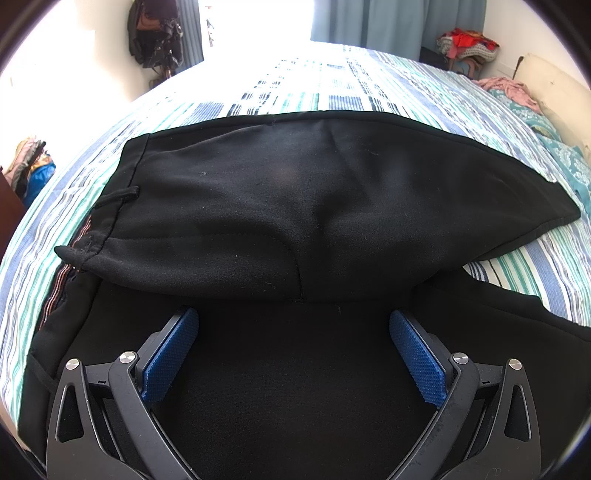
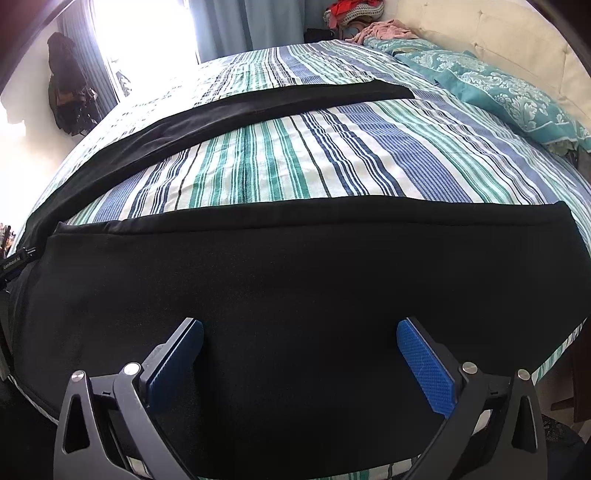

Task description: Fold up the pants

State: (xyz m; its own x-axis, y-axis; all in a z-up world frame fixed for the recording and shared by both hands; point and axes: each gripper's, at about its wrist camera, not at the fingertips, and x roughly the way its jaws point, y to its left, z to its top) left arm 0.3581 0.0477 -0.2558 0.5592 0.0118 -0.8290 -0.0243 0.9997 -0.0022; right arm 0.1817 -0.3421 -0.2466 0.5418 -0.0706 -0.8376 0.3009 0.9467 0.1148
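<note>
Pants: black, spread on the striped bedspread; waist end to the left in the left view, with a drawstring loop and a thin orange-stitched band along the waistband.
Upper layer: one part lying over the other, its rounded lower edge ending just ahead of the left fingers.
Legs: in the right view, one leg wide across the foreground, the other a narrow strip farther off, striped cloth showing between them; both joined at the left edge.
Left gripper: spread wide, nothing between the blue pads, black fabric beneath; contact with it cannot be told.
Right gripper: likewise released, pads well apart over the near leg, holding nothing.
Pillow: teal floral, at the bed's right end, against a cream headboard.
Clothes pile: red and grey, beyond the bed's far corner, with a pink garment near it on the bed.
Curtain: blue-grey, beside a bright window.
Dark bags: hanging on the wall at left.
</note>
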